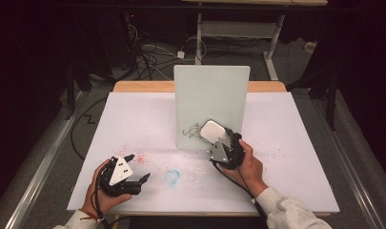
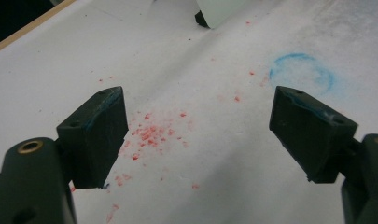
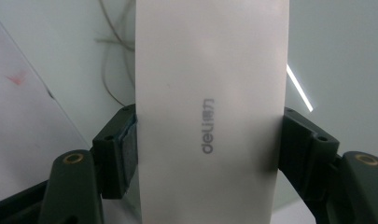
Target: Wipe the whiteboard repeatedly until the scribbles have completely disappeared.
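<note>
- Dark floor with loose cables lay behind the white table (image 1: 133, 119), and red crumbs (image 2: 149, 133) and a blue ring (image 2: 302, 72) marked its top.
- A small whiteboard (image 1: 212, 95) stood upright in the middle of the table, with black scribbles (image 1: 190, 131) low on it.
- The right gripper (image 1: 224, 145) held a white eraser (image 3: 210, 116) against the board, right by the scribbles.
- Its two jaws were squeezed on the eraser's long sides, one on each side.
- The eraser looked light and hard, with smooth sides that might slip, so holding it at the middle seemed best.
- The left gripper (image 1: 138, 169) rested low near the table's front edge, jaws wide apart and holding nothing.
</note>
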### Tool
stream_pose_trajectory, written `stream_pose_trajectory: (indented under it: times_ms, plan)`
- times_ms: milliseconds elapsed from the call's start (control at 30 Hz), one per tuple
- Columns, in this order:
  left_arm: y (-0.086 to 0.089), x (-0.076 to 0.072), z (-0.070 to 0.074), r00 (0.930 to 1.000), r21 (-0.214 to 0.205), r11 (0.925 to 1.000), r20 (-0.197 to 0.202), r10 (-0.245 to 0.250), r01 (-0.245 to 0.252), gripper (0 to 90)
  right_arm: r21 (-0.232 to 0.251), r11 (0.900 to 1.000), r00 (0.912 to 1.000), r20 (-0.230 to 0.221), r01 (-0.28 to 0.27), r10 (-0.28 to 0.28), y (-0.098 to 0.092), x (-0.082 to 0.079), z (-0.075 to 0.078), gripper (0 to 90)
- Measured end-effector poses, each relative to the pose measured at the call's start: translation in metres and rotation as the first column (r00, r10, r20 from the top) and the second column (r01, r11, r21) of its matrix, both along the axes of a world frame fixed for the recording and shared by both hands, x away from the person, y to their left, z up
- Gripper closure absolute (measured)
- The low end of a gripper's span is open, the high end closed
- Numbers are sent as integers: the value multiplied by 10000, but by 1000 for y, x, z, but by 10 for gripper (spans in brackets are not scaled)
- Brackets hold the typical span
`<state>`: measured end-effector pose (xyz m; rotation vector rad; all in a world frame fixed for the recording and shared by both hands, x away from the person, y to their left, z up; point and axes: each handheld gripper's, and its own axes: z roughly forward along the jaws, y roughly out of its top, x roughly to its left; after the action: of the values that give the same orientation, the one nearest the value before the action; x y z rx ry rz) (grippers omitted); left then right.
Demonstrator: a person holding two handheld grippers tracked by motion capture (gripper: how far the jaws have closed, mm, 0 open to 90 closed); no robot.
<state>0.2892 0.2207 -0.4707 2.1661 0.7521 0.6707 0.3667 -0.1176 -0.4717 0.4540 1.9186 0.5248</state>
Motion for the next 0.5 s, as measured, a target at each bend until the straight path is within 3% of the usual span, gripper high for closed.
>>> stream_pose_trajectory:
  times_ms: [100,267,500]
  plan:
    - [0,0,-1,10000,-4,10000,-30,-15,15,186,-279,9996,9999,130,11,-7,12,-1,-4,308]
    - [1,-1,0,10000,-39,10000,-12,9,-9,186,-576,9982,9999,-52,-165,162,18,-3,-10,307]
    - [3,-2,1,10000,-62,10000,48,68,-68,186,-481,9988,9991,-426,-2,-18,-2,-4,-8,308]
